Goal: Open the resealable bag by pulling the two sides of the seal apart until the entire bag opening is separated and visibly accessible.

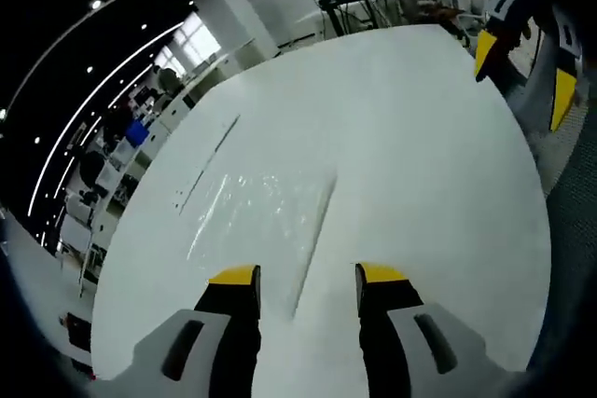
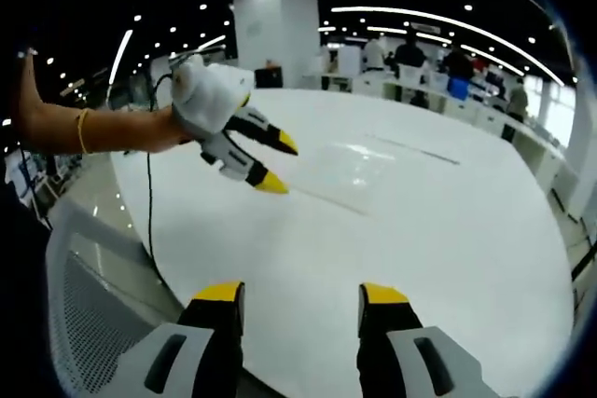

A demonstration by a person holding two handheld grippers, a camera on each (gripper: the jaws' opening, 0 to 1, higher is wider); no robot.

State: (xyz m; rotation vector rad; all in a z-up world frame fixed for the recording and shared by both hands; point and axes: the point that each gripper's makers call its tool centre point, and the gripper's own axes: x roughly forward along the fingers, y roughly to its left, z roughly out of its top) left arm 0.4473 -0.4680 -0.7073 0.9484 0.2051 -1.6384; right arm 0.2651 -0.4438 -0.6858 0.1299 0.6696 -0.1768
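A clear bag (image 1: 256,216) lies flat on the white table (image 1: 420,165), its seal strip toward the far side and its near edge just ahead of the left gripper (image 1: 306,275), whose yellow-tipped jaws stand apart with nothing between them. In the right gripper view the bag (image 2: 359,167) rests mid-table, with the left gripper (image 2: 280,163) hovering at its near edge, held by a gloved hand (image 2: 207,92). The right gripper (image 2: 303,294) hangs near the table's edge, well short of the bag, jaws apart and empty; people stand at desks behind.
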